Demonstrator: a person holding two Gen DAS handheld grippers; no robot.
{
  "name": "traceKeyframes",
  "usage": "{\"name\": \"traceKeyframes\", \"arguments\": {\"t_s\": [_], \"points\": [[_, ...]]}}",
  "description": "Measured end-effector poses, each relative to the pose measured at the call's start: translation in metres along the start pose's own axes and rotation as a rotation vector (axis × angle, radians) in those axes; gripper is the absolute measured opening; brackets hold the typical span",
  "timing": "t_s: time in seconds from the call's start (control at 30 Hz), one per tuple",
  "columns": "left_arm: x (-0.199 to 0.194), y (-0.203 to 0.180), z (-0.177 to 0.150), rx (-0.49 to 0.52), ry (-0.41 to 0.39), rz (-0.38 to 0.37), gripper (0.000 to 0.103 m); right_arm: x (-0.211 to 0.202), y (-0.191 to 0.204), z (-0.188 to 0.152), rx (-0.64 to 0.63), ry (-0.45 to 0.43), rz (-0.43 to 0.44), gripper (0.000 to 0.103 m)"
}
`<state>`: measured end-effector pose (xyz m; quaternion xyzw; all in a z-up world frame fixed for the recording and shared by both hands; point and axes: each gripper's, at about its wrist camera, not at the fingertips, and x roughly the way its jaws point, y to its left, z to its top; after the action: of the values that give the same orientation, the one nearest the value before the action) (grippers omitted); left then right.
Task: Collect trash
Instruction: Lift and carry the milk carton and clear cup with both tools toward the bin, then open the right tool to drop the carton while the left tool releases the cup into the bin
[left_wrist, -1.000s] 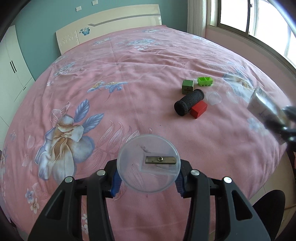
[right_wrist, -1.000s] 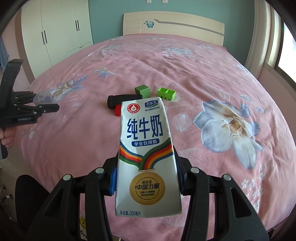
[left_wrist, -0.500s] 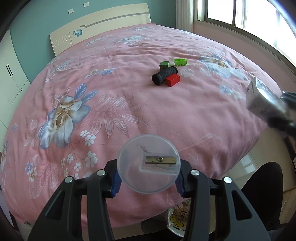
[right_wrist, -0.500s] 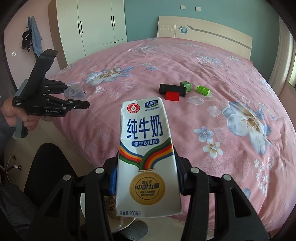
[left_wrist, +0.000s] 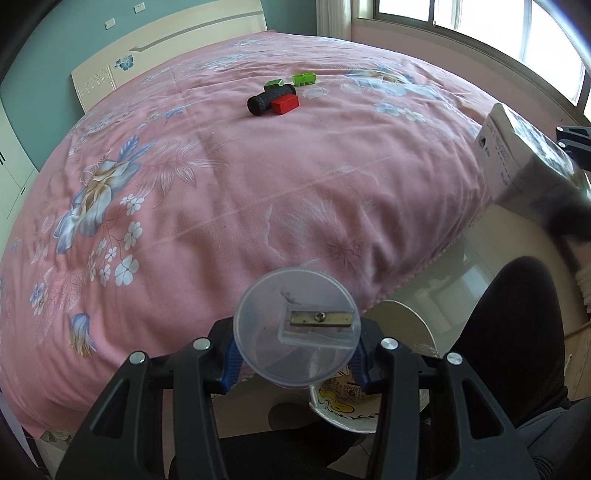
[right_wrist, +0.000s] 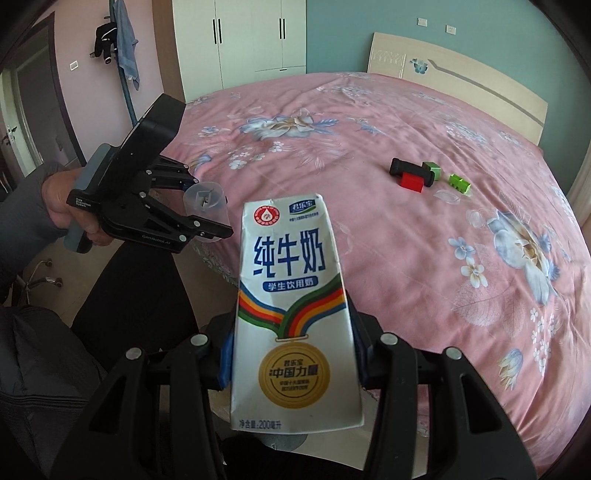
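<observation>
My left gripper (left_wrist: 297, 354) is shut on a clear round plastic cup (left_wrist: 297, 328) with a small metal piece inside; the same left gripper (right_wrist: 212, 218) and cup (right_wrist: 207, 201) show at the left of the right wrist view, held in a person's hand. My right gripper (right_wrist: 291, 354) is shut on a white milk carton (right_wrist: 291, 306) with blue characters and a gold medal print. That carton (left_wrist: 517, 158) shows at the right edge of the left wrist view. Both hang past the foot of the pink bed (left_wrist: 258, 177), above a white bin (left_wrist: 413, 325) with a printed wrapper (left_wrist: 343, 402) inside.
On the bed lie a black foam roller (left_wrist: 267, 101), a red block (left_wrist: 285, 104), two green blocks (left_wrist: 303, 78) and a clear scrap (right_wrist: 447, 195). A person's dark legs (left_wrist: 509, 332) are beside the bin. A white wardrobe (right_wrist: 255, 37) stands at the back.
Both grippers have drawn back from over the bed to beyond its foot edge, keeping their loads. The bed objects look farther away, and the bin and the person's legs have come into view.
</observation>
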<state>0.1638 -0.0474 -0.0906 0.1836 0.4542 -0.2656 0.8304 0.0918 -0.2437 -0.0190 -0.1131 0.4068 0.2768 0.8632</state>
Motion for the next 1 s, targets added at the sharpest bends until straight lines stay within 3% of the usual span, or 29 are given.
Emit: {"name": "traceKeyframes", "arguments": {"t_s": [0.47,1.0], "points": [[0.012,-0.048,-0.057,0.066,0.078,-0.061,0.049,0.007,0.053,-0.03,-0.065,0.062,0.088,0.048],[0.076,-0.076,-0.108,0.032,0.26,-0.17,0.049,0.078,0.062,-0.069,-0.016,0.207,0.191,0.049]]}}
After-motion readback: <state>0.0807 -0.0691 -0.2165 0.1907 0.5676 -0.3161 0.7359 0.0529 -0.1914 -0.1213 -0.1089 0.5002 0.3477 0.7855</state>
